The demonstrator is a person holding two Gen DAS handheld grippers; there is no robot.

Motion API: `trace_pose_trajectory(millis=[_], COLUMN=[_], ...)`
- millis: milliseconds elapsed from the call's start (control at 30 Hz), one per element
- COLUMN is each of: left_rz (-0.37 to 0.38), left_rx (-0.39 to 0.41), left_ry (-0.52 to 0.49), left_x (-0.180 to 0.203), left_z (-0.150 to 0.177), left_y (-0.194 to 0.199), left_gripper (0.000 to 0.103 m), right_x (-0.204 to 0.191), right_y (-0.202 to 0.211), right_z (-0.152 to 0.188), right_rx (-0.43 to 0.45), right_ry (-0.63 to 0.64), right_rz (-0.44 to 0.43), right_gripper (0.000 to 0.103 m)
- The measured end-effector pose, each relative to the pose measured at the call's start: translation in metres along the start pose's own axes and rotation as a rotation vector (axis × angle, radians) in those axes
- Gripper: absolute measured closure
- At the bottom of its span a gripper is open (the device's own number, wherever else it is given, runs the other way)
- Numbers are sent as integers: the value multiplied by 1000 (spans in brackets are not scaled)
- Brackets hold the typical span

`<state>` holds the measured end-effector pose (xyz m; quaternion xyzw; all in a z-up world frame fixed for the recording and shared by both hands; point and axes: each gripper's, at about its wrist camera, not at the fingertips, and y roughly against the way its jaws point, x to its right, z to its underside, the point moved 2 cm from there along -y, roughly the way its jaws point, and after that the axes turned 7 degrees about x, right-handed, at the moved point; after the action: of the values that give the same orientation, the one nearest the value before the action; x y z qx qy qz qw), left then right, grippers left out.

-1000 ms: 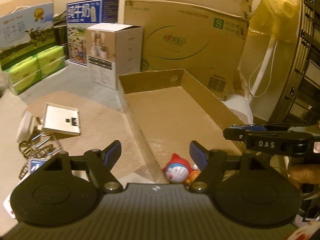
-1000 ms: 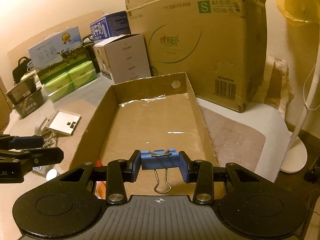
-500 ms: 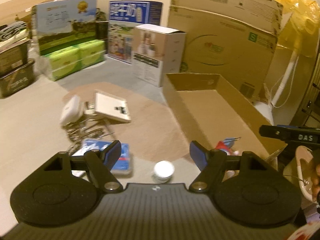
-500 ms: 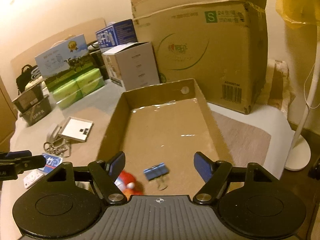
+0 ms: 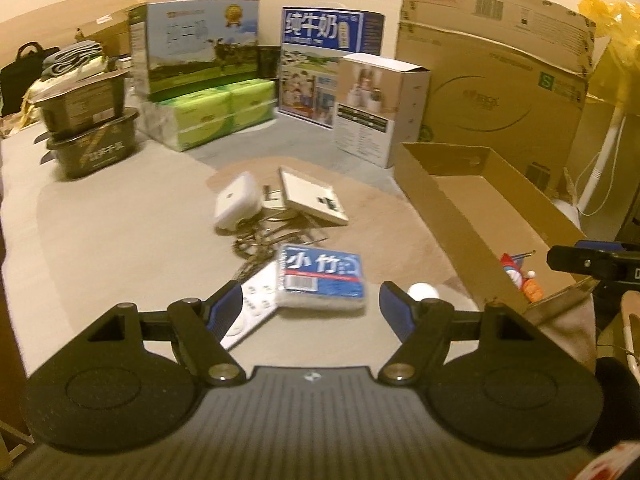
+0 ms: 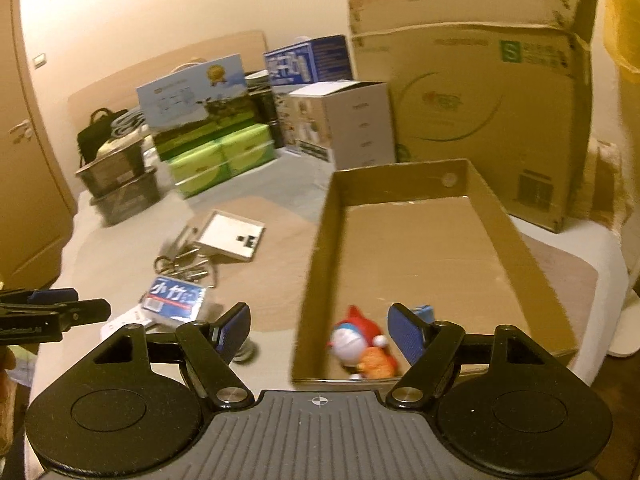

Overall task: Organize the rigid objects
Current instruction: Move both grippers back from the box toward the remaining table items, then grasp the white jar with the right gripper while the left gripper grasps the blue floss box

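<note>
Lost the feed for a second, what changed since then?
The right gripper opened and dropped the blue binder clip into the cardboard tray, beside the toy figure. The left gripper swung from the tray to over the blue packet, jaws unchanged, open and empty.

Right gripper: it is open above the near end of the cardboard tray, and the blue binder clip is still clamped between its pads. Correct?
Not quite. The right gripper is open above the near end of the cardboard tray, but nothing is between its pads. The blue binder clip lies in the tray beside the toy figure, as the right wrist view shows.
</note>
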<state>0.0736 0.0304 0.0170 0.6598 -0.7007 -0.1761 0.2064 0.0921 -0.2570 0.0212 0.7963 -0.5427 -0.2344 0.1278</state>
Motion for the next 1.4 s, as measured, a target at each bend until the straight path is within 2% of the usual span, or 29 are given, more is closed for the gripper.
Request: trace_pose_trajectory(millis=[500,1133,1400], left_rz=[-51,-52,-28], left_rx=[-10,-24,-35], left_ry=[-19,-25,-27], left_x=[-27,-44,-41], left_z=[13,18,22], left_y=[-3,-36,-57], left_gripper=[29,28,27], right_x=[-55,-84,-88], right_y=[-13,-74,-104], right_z=[20,49,64], right_rx=[-23,-69,-93], right_ry=[121,199,249], right_rz=[-43,-23,11], right_gripper=[27,28,48])
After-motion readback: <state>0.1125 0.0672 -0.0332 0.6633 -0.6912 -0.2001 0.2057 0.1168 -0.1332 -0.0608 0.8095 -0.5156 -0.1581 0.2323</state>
